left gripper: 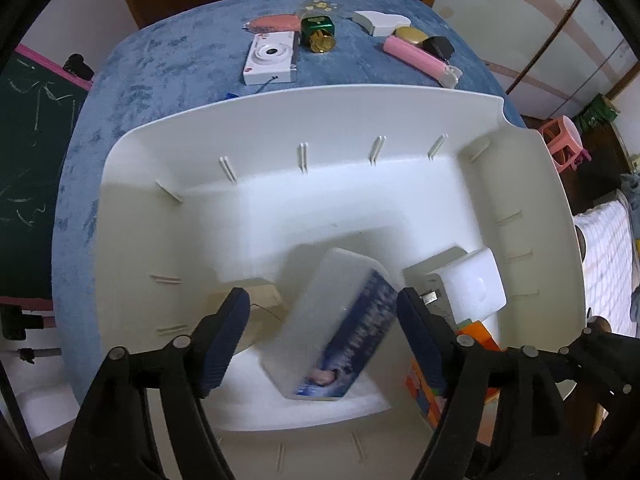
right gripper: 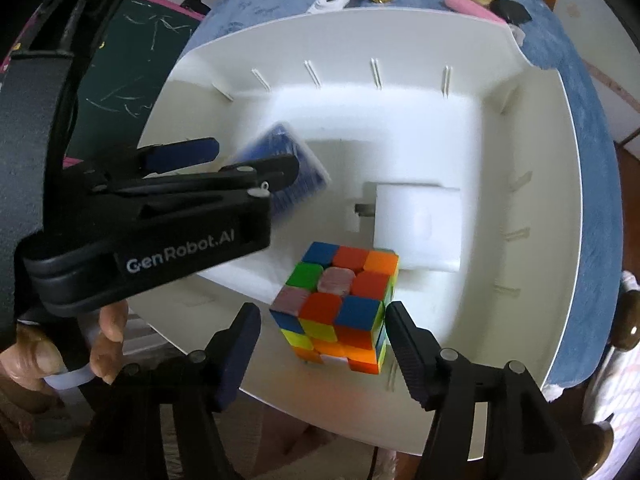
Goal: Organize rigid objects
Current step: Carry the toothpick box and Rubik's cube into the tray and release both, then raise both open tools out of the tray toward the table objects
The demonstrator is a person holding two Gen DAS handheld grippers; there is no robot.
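Note:
A white plastic bin (left gripper: 280,120) sits on a blue-covered table (left gripper: 168,60). My left gripper (left gripper: 324,320) is open above the bin; a clear case with a blue card deck (left gripper: 340,328) lies tilted and blurred between its fingers, apart from the left pad. In the right wrist view the left gripper (right gripper: 256,160) shows over the same case (right gripper: 296,176). My right gripper (right gripper: 320,340) is open, its fingers on either side of a colour cube (right gripper: 340,304) resting in the bin (right gripper: 400,20). A white charger (right gripper: 416,224) lies in the bin beside the cube; it also shows in the left wrist view (left gripper: 468,284).
Beyond the bin on the table lie a white toy camera (left gripper: 272,58), a pink case (left gripper: 274,24), a green and gold bottle (left gripper: 318,34), a white block (left gripper: 384,22), a pink tool (left gripper: 416,58), a gold lid (left gripper: 410,35) and a black adapter (left gripper: 438,47). A chalkboard (left gripper: 32,152) stands left.

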